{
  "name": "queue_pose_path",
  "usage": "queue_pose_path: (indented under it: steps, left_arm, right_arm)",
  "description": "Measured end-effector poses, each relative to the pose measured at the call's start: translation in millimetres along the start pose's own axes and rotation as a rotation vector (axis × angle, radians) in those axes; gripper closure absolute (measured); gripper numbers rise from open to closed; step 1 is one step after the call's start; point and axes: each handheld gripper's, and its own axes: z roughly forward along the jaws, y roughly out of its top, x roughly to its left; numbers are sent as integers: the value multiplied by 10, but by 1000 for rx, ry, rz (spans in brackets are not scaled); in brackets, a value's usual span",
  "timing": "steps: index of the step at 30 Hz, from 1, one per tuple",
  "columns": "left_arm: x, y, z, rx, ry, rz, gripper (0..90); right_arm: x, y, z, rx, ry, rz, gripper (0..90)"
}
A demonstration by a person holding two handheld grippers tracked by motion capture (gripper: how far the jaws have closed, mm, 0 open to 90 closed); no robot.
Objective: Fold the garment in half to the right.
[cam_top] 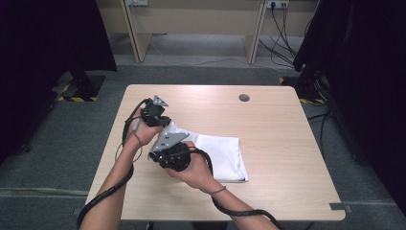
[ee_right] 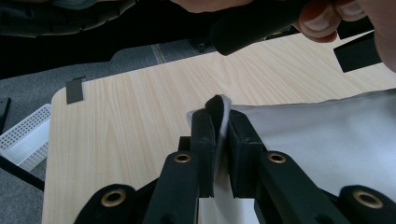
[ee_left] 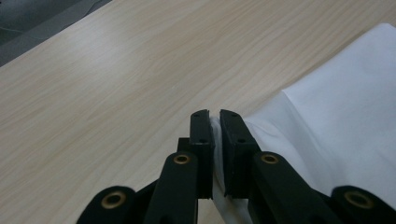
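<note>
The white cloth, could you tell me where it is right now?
In the high view the cloth lies on the table, left of centre near the front; the left gripper and right gripper pinch its left edge.

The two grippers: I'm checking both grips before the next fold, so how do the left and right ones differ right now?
The left gripper sits farther up the table, at the far left corner of the white cloth; the right gripper sits nearer the person, on the cloth's left edge. In the left gripper view the pinched cloth lies low on the wood; in the right gripper view the cloth edge curls up above the jaws. Both are shut on the cloth.
</note>
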Motion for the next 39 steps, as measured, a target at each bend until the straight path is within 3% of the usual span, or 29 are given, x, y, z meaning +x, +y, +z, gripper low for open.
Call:
queue_pose_path:
  steps: [13,39]
  left_arm:
    - [-34,51,-27,0,-1,12,833]
    - [-193,263,16,-12,-13,26,831]
  right_arm:
    - [4,6,-20,-3,1,-1,827]
    - [-86,-83,-276,-39,-27,25,826]
